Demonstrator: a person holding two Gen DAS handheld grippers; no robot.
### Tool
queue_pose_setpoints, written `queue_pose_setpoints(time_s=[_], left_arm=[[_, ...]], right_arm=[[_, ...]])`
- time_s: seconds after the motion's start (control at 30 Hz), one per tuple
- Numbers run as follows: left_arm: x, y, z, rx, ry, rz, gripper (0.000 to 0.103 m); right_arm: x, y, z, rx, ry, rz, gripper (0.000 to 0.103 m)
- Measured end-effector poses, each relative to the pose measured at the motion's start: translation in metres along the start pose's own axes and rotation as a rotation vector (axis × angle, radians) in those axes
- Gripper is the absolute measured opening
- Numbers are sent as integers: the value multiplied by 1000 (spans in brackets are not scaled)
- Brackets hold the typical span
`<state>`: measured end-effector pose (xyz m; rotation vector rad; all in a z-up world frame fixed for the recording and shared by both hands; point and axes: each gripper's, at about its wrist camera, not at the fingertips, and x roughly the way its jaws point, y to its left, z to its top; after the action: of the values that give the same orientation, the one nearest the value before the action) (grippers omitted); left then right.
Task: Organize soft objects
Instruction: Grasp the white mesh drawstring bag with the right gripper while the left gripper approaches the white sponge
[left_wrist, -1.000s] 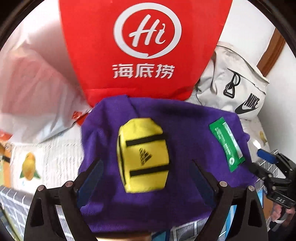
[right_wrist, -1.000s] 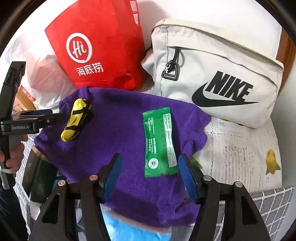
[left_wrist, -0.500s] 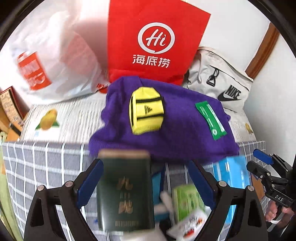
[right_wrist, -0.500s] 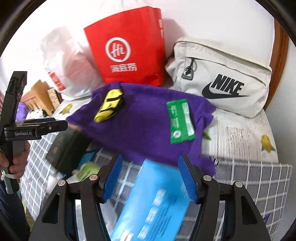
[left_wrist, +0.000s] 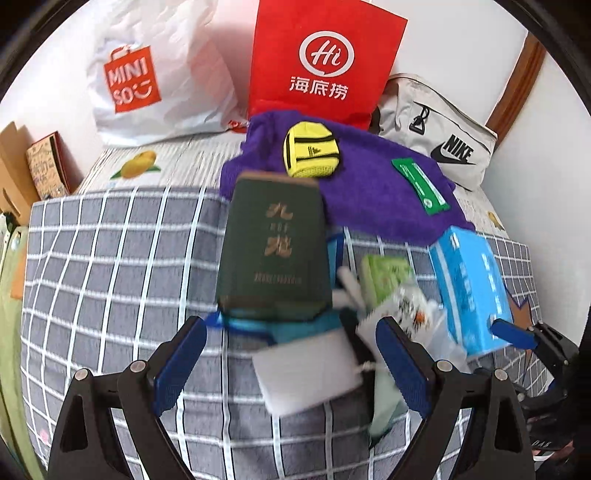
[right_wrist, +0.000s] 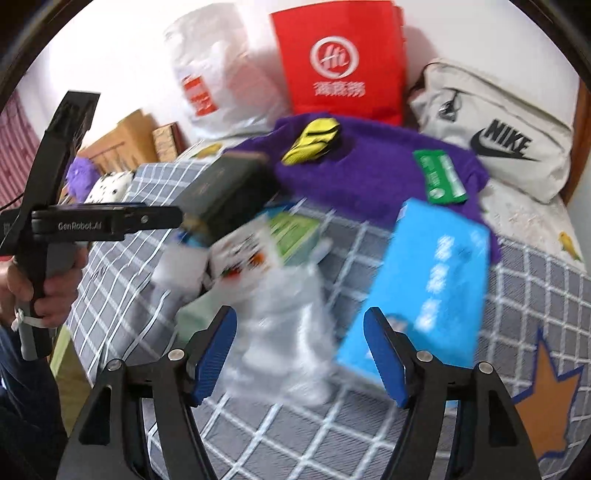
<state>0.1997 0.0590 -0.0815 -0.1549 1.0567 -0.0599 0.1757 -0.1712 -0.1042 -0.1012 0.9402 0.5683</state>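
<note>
A purple towel (left_wrist: 369, 192) lies at the back of the bed with a yellow sock (left_wrist: 312, 153) and a green packet (left_wrist: 421, 184) on it. In front of it sits a pile: a dark green box (left_wrist: 273, 254), a blue box (left_wrist: 472, 284), a light green pack (left_wrist: 384, 273), white packets and a clear plastic bag (right_wrist: 288, 325). My left gripper (left_wrist: 291, 362) hangs open over the pile's near edge, above a white packet (left_wrist: 306, 373). My right gripper (right_wrist: 299, 358) has its jaws opening above the plastic bag, pads touching nothing. The towel (right_wrist: 369, 173), sock (right_wrist: 312, 142) and blue box (right_wrist: 432, 280) also appear in the right wrist view.
A red paper bag (left_wrist: 321, 62), a white Miniso bag (left_wrist: 155, 74) and a beige Nike bag (left_wrist: 439, 136) lean against the back wall. Cardboard boxes (left_wrist: 40, 170) stand at the left. A grey checked blanket (left_wrist: 110, 277) covers the bed. A hand (right_wrist: 48, 288) holds the left gripper's handle.
Both grippers pulled back from the purple towel toward the front of the bed, bringing the pile of boxes and packets into view. The right gripper's jaws have widened.
</note>
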Motion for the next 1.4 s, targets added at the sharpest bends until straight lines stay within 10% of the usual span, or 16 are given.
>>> queue_pose_setpoints(time_s=[0.43,0.53,0.73,1.4], left_arm=[[2,31,-52,-43,5,6,92],[4,37,-57,-55,11,14,93],[5,42,-58,-71,4,-2,92],[34,14,-55,22,12,-21,94]], right_arm=[[51,38,-10,-93,31,-70,73],[47,43,-13,-128,3,-62,32],[34,41,-18,-142,-3,-49,9],[-30,7,-29,-43,-125,-73,6]])
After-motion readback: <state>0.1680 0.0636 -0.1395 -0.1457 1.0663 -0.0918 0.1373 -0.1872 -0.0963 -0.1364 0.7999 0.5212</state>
